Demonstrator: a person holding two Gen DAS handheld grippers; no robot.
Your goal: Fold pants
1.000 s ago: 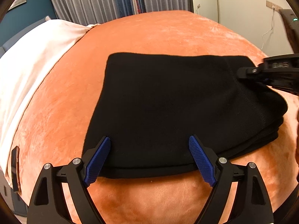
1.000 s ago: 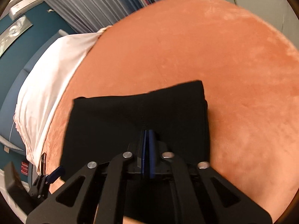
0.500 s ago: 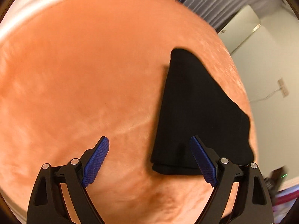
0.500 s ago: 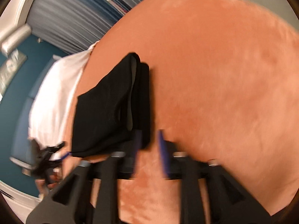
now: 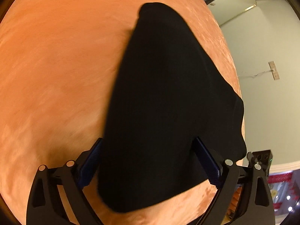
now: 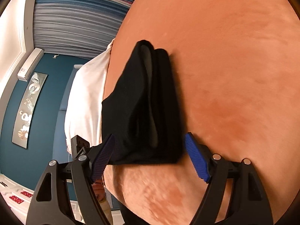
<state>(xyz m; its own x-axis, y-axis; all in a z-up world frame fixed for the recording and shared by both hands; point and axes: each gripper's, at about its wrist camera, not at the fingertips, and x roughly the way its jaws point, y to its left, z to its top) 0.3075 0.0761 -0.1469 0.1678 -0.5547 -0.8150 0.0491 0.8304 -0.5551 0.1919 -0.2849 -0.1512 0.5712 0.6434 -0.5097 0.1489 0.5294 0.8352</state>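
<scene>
The black pants (image 5: 168, 103) lie folded into a compact stack on the orange plush bed cover (image 5: 56, 75). In the left wrist view my left gripper (image 5: 150, 165) is open, its blue-padded fingers straddling the near end of the stack. In the right wrist view the pants (image 6: 144, 108) show their layered folded edges. My right gripper (image 6: 150, 155) is open, its fingers on either side of the near end of the stack. Neither gripper holds the cloth.
A white pillow (image 6: 86, 101) lies at the bed's far left side. A dark blue wall with a framed picture (image 6: 28, 108) and grey curtains (image 6: 75, 18) stand beyond. The other gripper's body (image 5: 260, 157) shows at the bed's right edge.
My right gripper has opened and let go of the pants. Both grippers have swung around to opposite ends of the folded stack and moved close over it.
</scene>
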